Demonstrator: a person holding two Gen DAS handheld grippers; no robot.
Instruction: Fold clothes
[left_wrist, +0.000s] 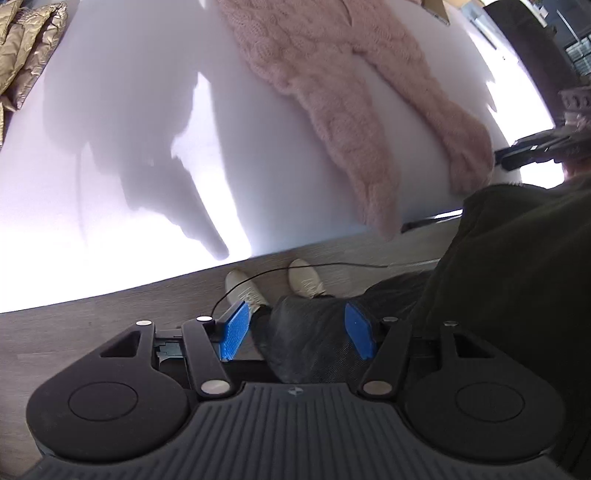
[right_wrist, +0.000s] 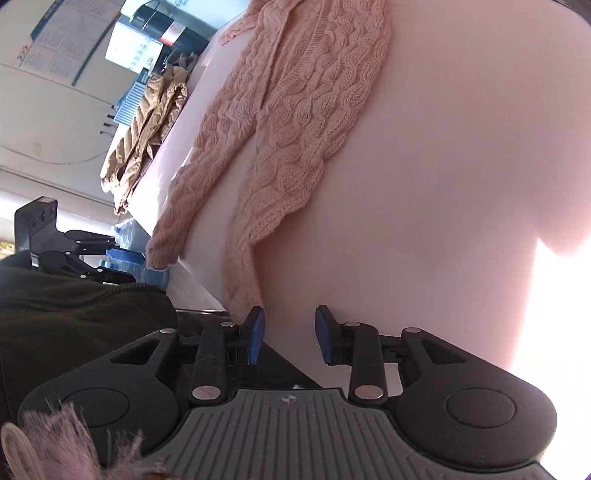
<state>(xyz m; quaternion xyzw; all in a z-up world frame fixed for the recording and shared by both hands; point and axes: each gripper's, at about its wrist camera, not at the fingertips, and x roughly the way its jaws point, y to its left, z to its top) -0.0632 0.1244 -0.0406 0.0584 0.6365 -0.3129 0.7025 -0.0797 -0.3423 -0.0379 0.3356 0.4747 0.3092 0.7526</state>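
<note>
Your grippers, left and right, gape empty; the soft, limp cardigan on the table wants pinching at its hem.

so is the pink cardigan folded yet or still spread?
Still spread: the pink cardigan lies open on the white table, sleeves trailing to its edge. Both tools open, holding nothing.

**Sunlit white table over a pale wood floor**

The white table fills most of both views, crossed by hard shadows and glaring patches of sunlight near its front edge. Below that edge runs a light wood-grain floor. Beyond the table's far side stands a cream wall with a printed chart and a bright window.
</note>
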